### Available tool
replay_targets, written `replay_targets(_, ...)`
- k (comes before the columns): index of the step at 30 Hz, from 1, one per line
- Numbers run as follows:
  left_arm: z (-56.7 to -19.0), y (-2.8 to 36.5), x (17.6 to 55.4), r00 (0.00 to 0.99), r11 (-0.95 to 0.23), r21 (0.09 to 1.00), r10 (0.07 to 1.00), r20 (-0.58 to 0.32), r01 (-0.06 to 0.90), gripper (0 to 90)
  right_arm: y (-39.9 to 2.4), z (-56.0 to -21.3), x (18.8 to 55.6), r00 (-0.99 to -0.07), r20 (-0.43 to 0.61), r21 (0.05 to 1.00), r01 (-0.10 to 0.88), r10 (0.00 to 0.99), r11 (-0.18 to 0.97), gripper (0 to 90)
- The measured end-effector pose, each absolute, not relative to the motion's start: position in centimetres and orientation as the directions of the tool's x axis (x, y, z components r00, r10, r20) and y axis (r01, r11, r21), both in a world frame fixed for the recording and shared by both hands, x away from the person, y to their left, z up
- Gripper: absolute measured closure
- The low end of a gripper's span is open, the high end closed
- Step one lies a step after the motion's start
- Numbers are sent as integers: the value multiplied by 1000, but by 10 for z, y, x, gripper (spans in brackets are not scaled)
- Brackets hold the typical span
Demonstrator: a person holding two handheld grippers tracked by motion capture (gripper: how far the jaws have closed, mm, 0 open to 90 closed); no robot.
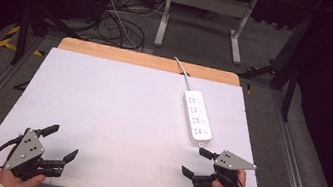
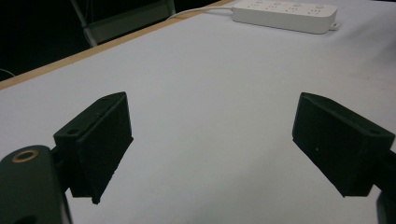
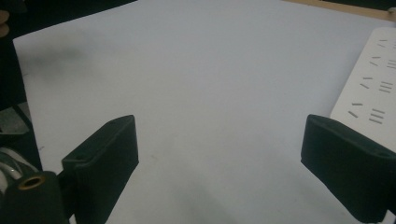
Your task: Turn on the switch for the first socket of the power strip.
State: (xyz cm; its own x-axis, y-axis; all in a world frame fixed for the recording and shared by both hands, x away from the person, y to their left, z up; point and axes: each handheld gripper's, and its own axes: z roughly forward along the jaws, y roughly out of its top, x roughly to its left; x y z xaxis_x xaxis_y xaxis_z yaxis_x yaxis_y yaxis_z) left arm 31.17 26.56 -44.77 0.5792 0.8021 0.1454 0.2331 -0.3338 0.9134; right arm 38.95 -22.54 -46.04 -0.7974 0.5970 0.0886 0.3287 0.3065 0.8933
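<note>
White 4-outlet power strip lies flat; right claw and left claw gape wide, empty.

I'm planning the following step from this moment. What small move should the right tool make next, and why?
Probably ease the right tool forward toward the near end of the white plastic power strip. Its jaws stand wide open with nothing between them, and the strip lies just ahead of it on the white table sheet, untouched. The left tool sits open, far off.
</note>
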Motion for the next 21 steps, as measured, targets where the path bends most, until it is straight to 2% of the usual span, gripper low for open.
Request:
replay_targets(8,-448,267,313,587,-317,916,801,119,245,124,-225,-483,381,-795,88,898,325,600,298,111)
replay_targets(15,-451,266,315,591,-302,913,802,89,273,112,-217,-495,379,-779,28,860,338,626,383,111)
replay_targets(21,-453,265,316,594,-335,907,794,125,256,114,-217,-493,385,-789,30,863,330,613,382,115)
